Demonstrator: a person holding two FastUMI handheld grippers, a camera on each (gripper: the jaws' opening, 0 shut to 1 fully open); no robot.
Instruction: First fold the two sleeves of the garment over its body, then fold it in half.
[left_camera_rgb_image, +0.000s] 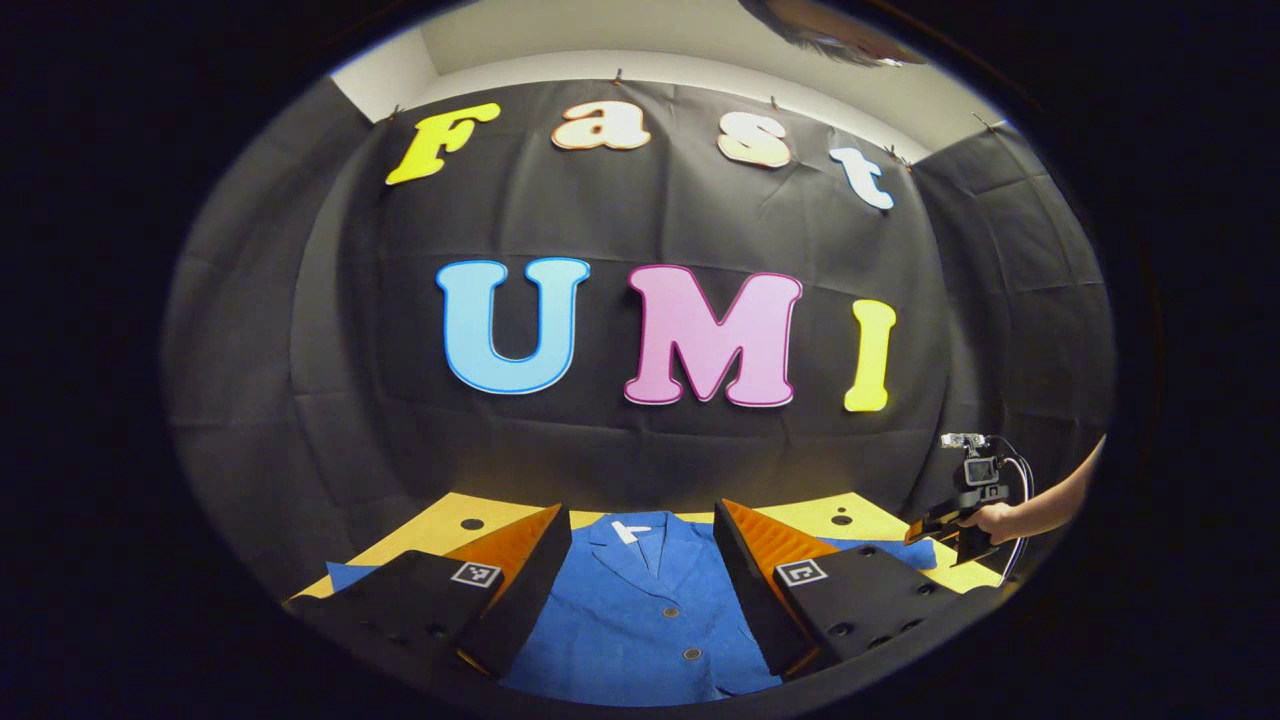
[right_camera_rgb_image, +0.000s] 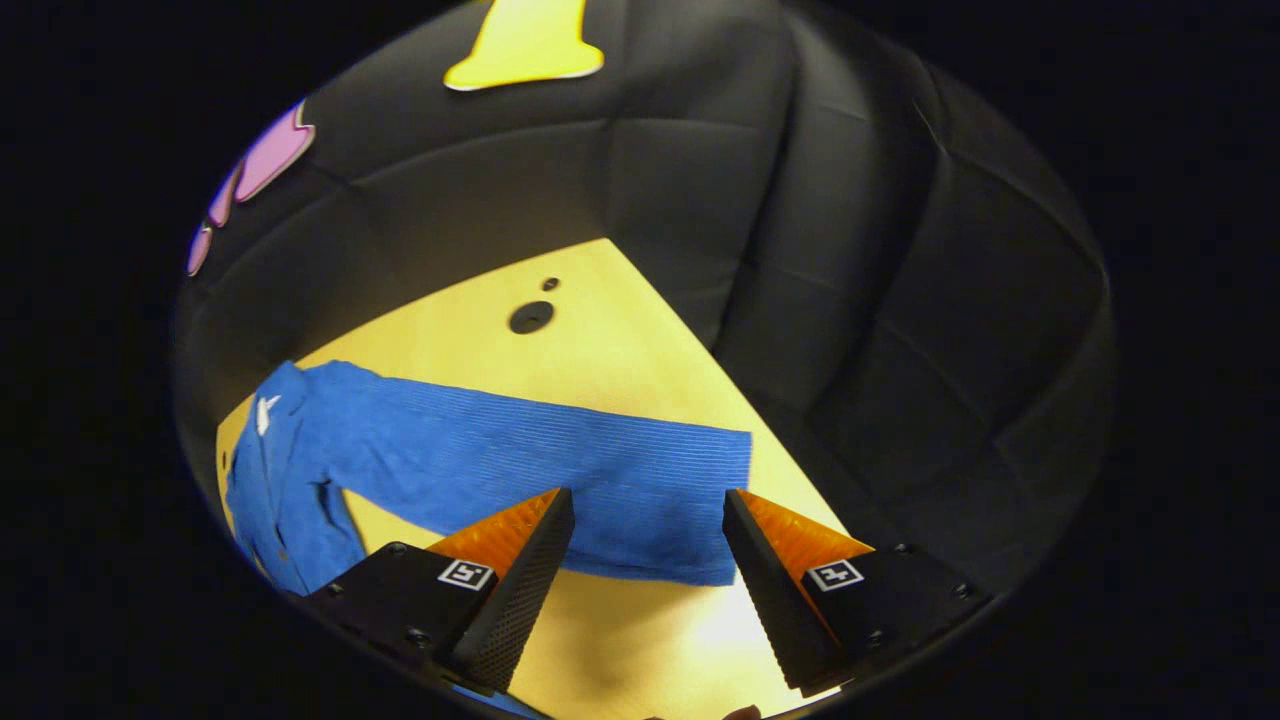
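The blue garment (left_camera_rgb_image: 640, 610) lies flat on the yellow table (right_camera_rgb_image: 600, 350), sleeve (right_camera_rgb_image: 560, 470) stretched out unfolded. The left gripper (left_camera_rgb_image: 640, 570) hovers over its collar and the right gripper (right_camera_rgb_image: 648, 545) over the cuff, both with fingers apart. A round dark hole (right_camera_rgb_image: 531, 317) marks the tabletop beyond the sleeve.

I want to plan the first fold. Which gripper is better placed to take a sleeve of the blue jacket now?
Right, probably. The right gripper is open just above the cuff end of the outstretched sleeve. The left gripper is open above the blue jacket's buttoned front, not a sleeve.

The jacket (left_camera_rgb_image: 640, 610) is blue, buttoned, and lies flat, collar toward the wall. One sleeve (right_camera_rgb_image: 560, 465) stretches straight out sideways, unfolded.
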